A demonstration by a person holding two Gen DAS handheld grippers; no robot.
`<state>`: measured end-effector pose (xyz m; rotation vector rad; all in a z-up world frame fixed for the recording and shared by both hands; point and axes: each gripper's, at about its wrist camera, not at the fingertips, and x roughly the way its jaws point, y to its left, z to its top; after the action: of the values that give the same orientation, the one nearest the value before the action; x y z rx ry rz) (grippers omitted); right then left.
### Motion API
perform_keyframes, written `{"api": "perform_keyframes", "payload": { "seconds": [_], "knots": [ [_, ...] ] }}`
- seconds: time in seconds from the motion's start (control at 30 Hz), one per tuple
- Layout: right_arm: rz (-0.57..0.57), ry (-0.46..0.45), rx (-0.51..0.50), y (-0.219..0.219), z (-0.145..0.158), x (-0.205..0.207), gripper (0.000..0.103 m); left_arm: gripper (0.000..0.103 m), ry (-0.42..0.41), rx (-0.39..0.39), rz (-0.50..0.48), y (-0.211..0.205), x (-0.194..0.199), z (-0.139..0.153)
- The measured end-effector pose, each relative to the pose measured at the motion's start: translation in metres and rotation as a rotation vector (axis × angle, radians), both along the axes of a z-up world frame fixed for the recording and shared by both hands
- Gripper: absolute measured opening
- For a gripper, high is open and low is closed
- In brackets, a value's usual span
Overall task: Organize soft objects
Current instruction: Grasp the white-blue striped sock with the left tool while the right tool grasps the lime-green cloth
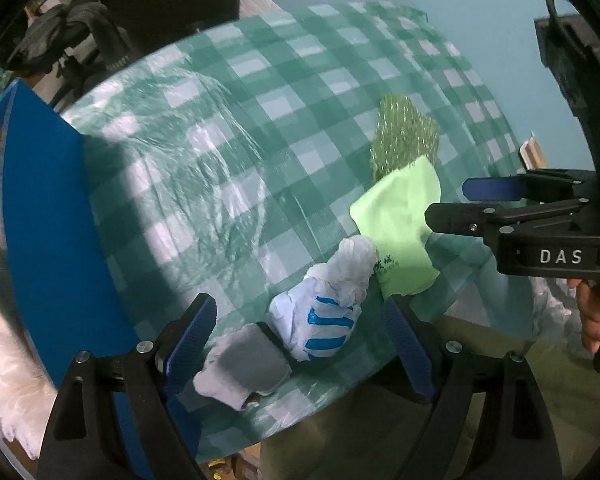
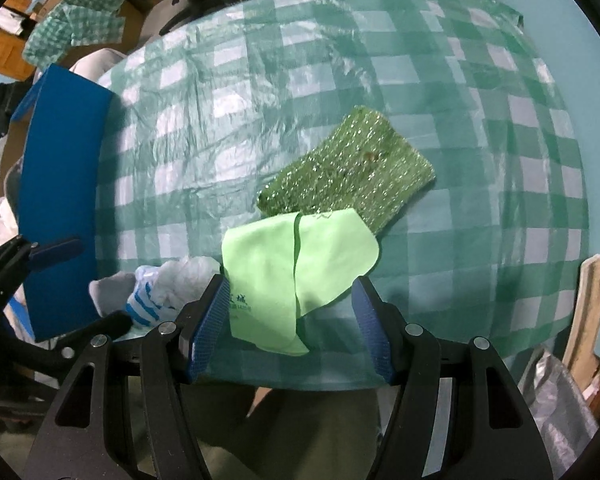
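Green cloth [image 2: 296, 272] overlaps the sparkly scrubber [image 2: 348, 172], hiding its near edge

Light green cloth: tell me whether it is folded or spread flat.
Folded. The light green cloth lies doubled over, one flap overlapping the other along a visible edge.

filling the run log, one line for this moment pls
left gripper: open, over white-blue sock | right gripper: open, over green cloth | sponge: untouched
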<state>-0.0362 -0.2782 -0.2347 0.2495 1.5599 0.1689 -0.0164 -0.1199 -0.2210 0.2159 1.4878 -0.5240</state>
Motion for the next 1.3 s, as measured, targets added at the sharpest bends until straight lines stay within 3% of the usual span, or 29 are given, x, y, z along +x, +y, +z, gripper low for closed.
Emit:
{"api": "perform_keyframes", "payload": {
  "seconds": [0.47,0.53,0.63,0.87,1.3],
  "knots": [
    [-0.023,0.028,-0.013,0.005,-0.013,-0.005,0.064,0.085,0.023,0.055,-0.07,-0.023,-0.005,-0.04],
    [-0.027,0.032,-0.015,0.005,-0.014,-0.006,0.064,0.081,0.026,0.055,-0.078,-0.025,-0.004,-0.043],
    [-0.031,0.033,-0.019,0.006,-0.014,-0.006,0.064,0.06,0.048,0.054,-0.084,-0.028,-0.003,-0.05],
    [-0.014,0.037,-0.032,0.016,-0.019,-0.004,0.064,0.048,0.036,0.032,-0.029,-0.023,0.005,-0.051],
    [0.023,0.034,-0.109,0.054,-0.041,0.001,0.064,0.048,0.012,-0.022,0.143,0.012,0.041,-0.032]
  ]
}}
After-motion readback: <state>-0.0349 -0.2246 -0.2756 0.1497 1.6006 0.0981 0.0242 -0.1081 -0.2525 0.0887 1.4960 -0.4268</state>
